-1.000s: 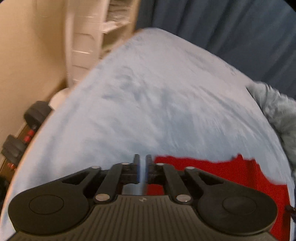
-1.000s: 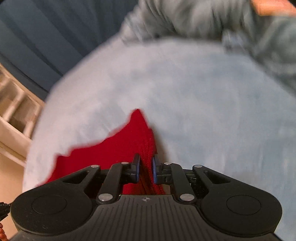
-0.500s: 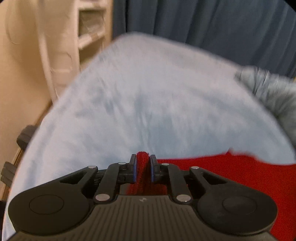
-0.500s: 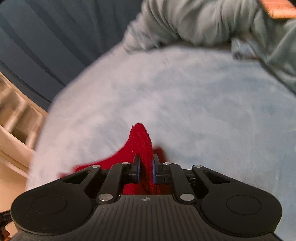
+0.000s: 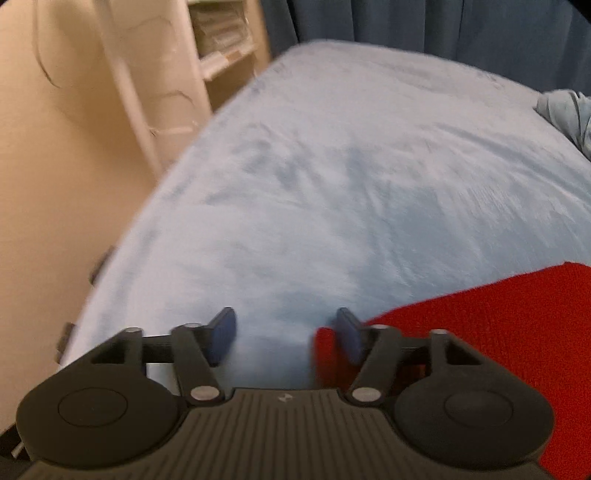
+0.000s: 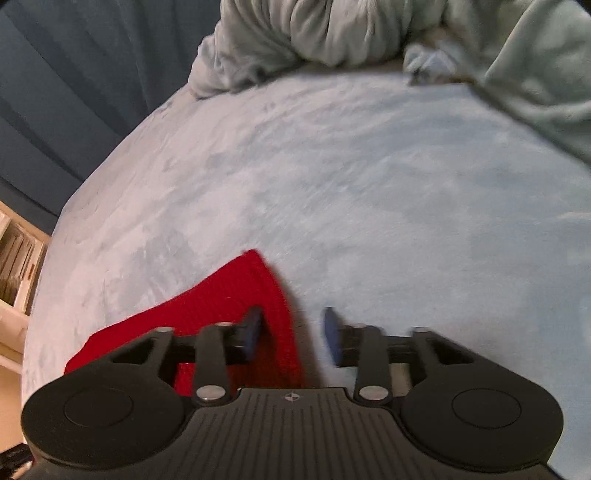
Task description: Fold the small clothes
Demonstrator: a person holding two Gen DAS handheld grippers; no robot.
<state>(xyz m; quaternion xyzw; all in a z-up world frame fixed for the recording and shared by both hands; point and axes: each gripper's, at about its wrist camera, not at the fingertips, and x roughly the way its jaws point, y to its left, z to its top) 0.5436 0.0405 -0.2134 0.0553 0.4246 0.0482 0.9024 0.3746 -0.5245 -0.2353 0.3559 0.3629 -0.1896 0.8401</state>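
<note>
**Red knit released on blue bedcover**

Red knit garment lying flat, lower right in left view, lower left in right view. No readable writing. Left gripper spread wide, right pad brushing the cloth edge. Right gripper likewise parted, straddling the corner. Pinched shut on fabric half a second ago. Pale blue bedcover beneath; grey blanket bunched at top.

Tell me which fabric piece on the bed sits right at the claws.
The red knit, flat on the blue bedspread under both open claws: left, right. The grey blanket lies bunched at the far edge, away from them.
</note>
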